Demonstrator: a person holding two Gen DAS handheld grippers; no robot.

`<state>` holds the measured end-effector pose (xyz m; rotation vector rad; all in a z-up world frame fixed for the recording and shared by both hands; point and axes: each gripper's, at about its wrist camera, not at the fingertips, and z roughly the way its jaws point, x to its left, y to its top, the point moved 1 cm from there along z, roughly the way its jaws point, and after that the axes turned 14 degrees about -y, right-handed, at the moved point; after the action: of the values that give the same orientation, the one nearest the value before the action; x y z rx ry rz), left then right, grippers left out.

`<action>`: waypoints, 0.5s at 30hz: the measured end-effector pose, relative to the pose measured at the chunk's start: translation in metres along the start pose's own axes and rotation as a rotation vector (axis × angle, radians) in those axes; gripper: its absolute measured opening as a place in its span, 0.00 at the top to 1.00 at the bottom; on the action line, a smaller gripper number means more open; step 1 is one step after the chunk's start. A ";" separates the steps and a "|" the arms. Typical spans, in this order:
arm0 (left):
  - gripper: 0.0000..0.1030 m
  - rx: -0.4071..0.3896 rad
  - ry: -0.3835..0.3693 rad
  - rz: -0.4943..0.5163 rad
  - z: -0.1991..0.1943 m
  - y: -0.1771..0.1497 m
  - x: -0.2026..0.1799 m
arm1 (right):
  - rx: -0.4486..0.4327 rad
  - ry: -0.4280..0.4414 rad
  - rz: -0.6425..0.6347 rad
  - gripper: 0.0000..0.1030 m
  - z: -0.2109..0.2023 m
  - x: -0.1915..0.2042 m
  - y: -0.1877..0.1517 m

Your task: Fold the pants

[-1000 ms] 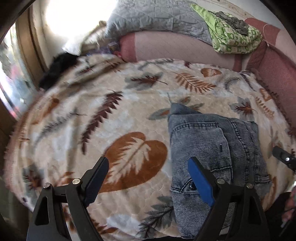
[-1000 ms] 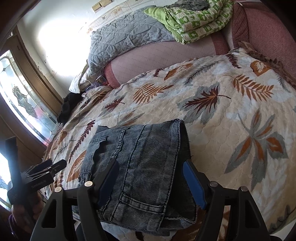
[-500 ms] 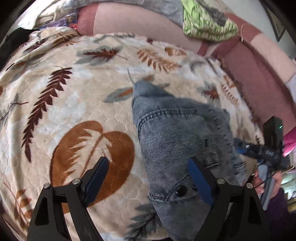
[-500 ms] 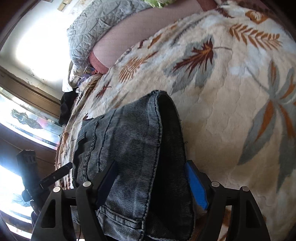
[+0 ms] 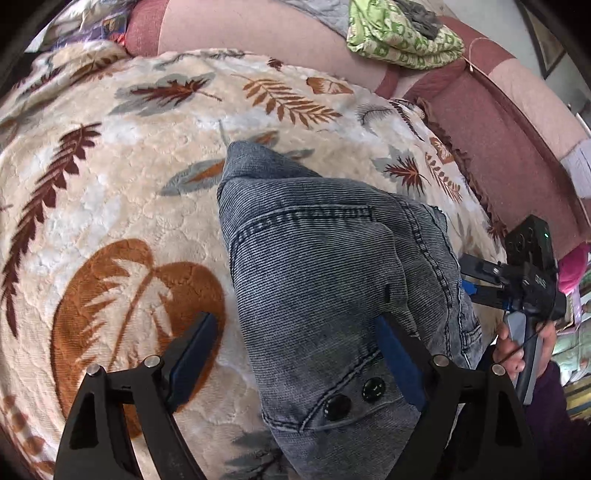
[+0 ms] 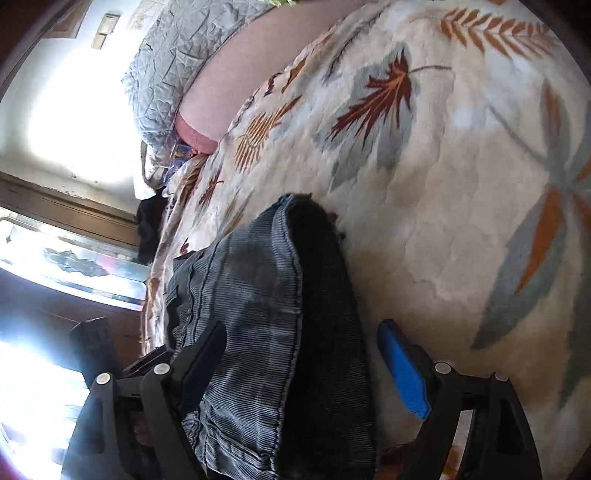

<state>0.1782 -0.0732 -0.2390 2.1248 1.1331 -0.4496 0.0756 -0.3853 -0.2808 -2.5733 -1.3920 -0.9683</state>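
Note:
The folded blue-grey denim pants point(image 5: 325, 280) lie in a compact stack on the leaf-patterned blanket point(image 5: 110, 184); the waistband buttons face the left wrist camera. My left gripper point(image 5: 295, 354) is open, its fingers straddling the stack's near left edge, low over it. The right gripper also shows in the left wrist view point(image 5: 517, 280), at the stack's right side. In the right wrist view the pants point(image 6: 266, 325) fill the lower middle, and my right gripper point(image 6: 306, 362) is open with the stack's folded edge between its fingers.
A pink bolster point(image 5: 258, 40) runs along the bed's far side with a folded green quilt point(image 5: 402, 33) on it. A grey quilted pillow point(image 6: 177, 62) and a window point(image 6: 66, 266) show in the right wrist view.
Both grippers have come down closer to the pants and tilted; the right wrist view has rolled leftward. Both stay open. The pants have not moved.

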 end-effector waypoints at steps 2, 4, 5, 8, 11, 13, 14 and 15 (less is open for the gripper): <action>0.15 -0.009 -0.022 -0.023 0.000 0.000 0.003 | 0.019 0.042 -0.039 0.10 0.002 0.009 -0.003; 0.15 -0.013 -0.030 -0.019 0.001 0.001 0.001 | 0.083 0.117 -0.068 0.10 0.011 0.019 -0.011; 0.15 -0.013 -0.025 -0.016 0.002 0.001 -0.001 | 0.080 0.100 -0.099 0.10 0.014 0.025 -0.015; 0.23 -0.014 -0.031 0.001 0.003 0.001 -0.008 | 0.047 0.035 -0.211 0.19 0.016 0.046 -0.024; 0.33 -0.016 0.004 0.035 0.003 0.003 -0.018 | 0.020 -0.025 -0.278 0.49 0.014 0.058 -0.029; 0.46 -0.019 0.033 0.050 0.000 0.005 -0.025 | -0.008 -0.013 -0.301 0.61 0.006 0.065 -0.031; 0.48 -0.021 0.039 0.056 -0.003 0.007 -0.028 | -0.019 -0.015 -0.312 0.65 0.003 0.067 -0.031; 0.52 -0.024 0.039 0.061 -0.005 0.009 -0.030 | -0.036 -0.020 -0.328 0.66 -0.001 0.074 -0.032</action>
<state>0.1687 -0.0911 -0.2139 2.1495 1.0863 -0.3657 0.0797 -0.3130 -0.2465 -2.4303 -1.8597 -1.0141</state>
